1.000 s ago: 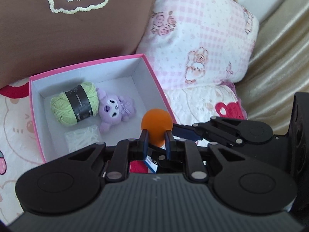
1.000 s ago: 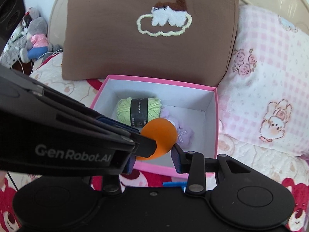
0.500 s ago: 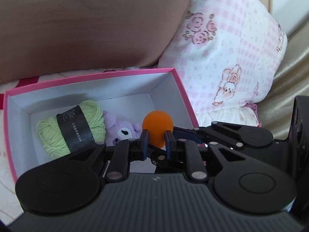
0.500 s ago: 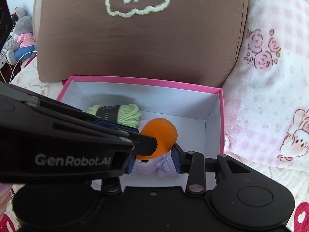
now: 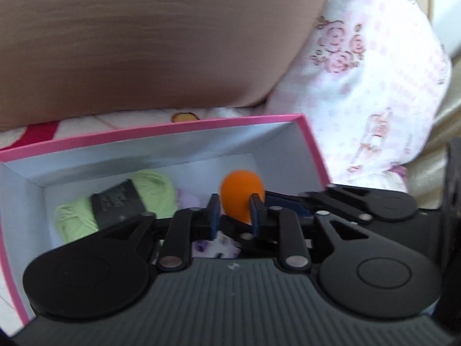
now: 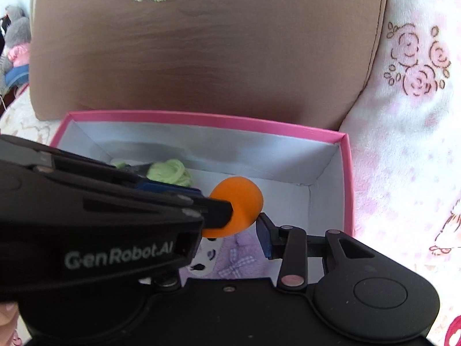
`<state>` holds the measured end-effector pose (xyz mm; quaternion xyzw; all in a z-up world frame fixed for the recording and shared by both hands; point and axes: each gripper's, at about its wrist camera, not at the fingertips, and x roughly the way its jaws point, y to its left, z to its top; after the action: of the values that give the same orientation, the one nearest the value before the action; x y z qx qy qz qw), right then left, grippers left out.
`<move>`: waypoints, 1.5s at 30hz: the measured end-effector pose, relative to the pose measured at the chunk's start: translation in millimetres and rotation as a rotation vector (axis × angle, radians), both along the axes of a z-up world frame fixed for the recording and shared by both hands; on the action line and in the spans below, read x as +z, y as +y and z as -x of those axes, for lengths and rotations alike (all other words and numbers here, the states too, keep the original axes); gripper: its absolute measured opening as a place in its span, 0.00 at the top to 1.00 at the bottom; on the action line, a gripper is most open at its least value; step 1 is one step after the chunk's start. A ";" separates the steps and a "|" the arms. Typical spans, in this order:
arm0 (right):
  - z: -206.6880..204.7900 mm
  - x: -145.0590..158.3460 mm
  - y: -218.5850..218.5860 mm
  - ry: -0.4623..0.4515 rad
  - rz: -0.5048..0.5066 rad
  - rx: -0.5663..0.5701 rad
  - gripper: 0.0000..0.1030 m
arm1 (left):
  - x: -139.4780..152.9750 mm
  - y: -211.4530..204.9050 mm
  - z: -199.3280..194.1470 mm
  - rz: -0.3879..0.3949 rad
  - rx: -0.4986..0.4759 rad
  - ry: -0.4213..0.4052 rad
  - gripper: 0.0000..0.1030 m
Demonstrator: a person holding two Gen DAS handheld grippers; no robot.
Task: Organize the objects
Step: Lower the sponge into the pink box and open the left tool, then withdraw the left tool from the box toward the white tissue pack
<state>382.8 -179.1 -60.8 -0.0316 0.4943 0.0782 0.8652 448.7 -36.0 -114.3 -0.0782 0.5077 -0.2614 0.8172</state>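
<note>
Your left gripper [image 5: 234,212] has the orange ball [image 5: 241,194] between its jaws, and they are opening: a sliver of gap shows at the left pad while the right pad is against the ball, so that hold is easing off. Your right gripper [image 6: 245,225] is opening too; its right pad [image 6: 263,238] sits just off the ball's lower right, its other finger hidden behind the left gripper's body. A second ago both pairs of jaws pinched the ball above the near rim of the pink box [image 5: 161,131]; now it hangs low inside, toward the box's far right corner, over the purple plush toy [image 6: 230,259] and right of the green yarn [image 5: 115,201]. In my judgement the release is under way; expect the ball to roll off the plush.
</note>
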 end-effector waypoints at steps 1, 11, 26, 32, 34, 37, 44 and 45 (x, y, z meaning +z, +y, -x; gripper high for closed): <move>1.8 0.1 0.6 -0.003 0.015 -0.002 0.56 | -0.4 -0.3 1.1 -0.031 0.012 -0.011 0.71; 56.6 37.7 -15.1 -0.100 0.026 0.046 0.55 | 25.7 16.3 42.2 -0.150 0.019 -0.080 0.54; 160.4 89.2 -13.6 -0.094 0.010 0.042 0.51 | 82.8 21.6 160.4 -0.354 -0.016 -0.133 0.39; 194.3 88.6 -7.7 -0.059 0.039 0.014 0.49 | 99.0 32.0 205.2 -0.371 -0.049 -0.163 0.18; 206.1 90.1 -6.9 -0.055 0.044 -0.002 0.44 | 102.4 32.5 219.3 -0.394 -0.067 -0.180 0.17; 220.1 90.1 -2.4 -0.027 0.083 -0.021 0.42 | 104.8 33.9 233.8 -0.406 -0.086 -0.180 0.17; 256.8 98.9 11.8 -0.024 0.126 0.024 0.31 | 106.9 42.5 266.6 -0.419 -0.106 -0.176 0.16; 262.4 101.5 12.9 -0.032 0.130 0.030 0.27 | 106.9 43.6 270.5 -0.423 -0.109 -0.178 0.15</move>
<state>120.4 -166.2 40.7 -0.0964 0.4840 0.0585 0.8678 178.2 7.7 -7.4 0.1457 0.4807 -0.1990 0.8415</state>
